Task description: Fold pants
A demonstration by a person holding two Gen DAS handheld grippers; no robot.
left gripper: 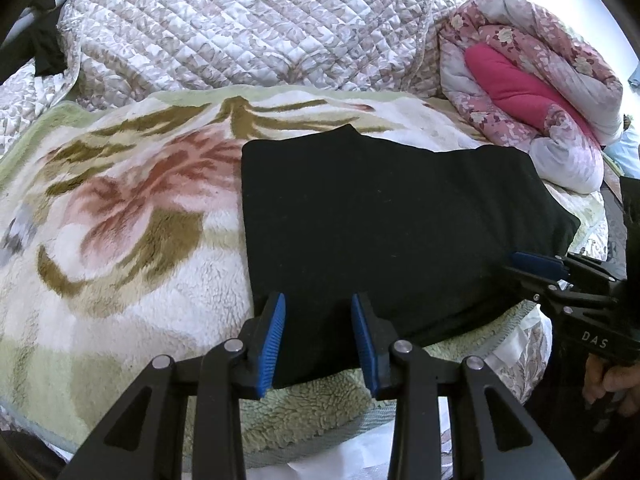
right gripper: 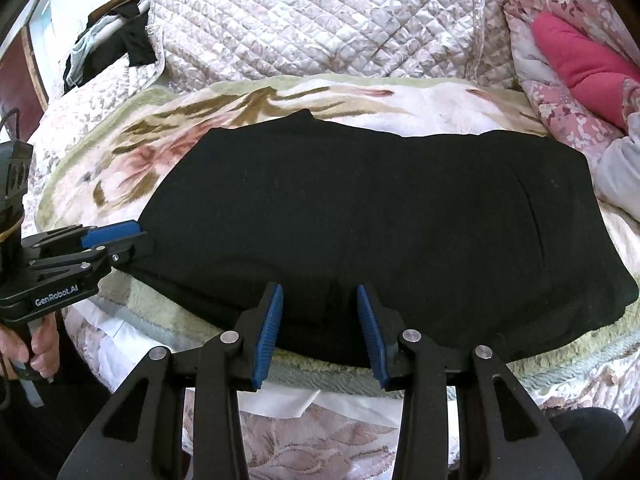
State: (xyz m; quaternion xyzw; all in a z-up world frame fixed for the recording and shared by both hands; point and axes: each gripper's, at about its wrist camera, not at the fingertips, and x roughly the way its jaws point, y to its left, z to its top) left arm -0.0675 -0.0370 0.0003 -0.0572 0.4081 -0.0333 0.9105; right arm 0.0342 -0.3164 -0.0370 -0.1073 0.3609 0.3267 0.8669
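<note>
Pants — black and folded flat — lie on a floral fleece blanket on the bed. Left gripper and right gripper sit at the near edge, fingers parted around the cloth, not pinching it.

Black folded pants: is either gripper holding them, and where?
Neither. The left gripper and right gripper stand open at the near edge of the black folded pants.

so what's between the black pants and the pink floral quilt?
Only bare floral fleece blanket separates the folded black pants from the rolled pink floral quilt; nothing else lies there. The left wrist view shows it best.
</note>
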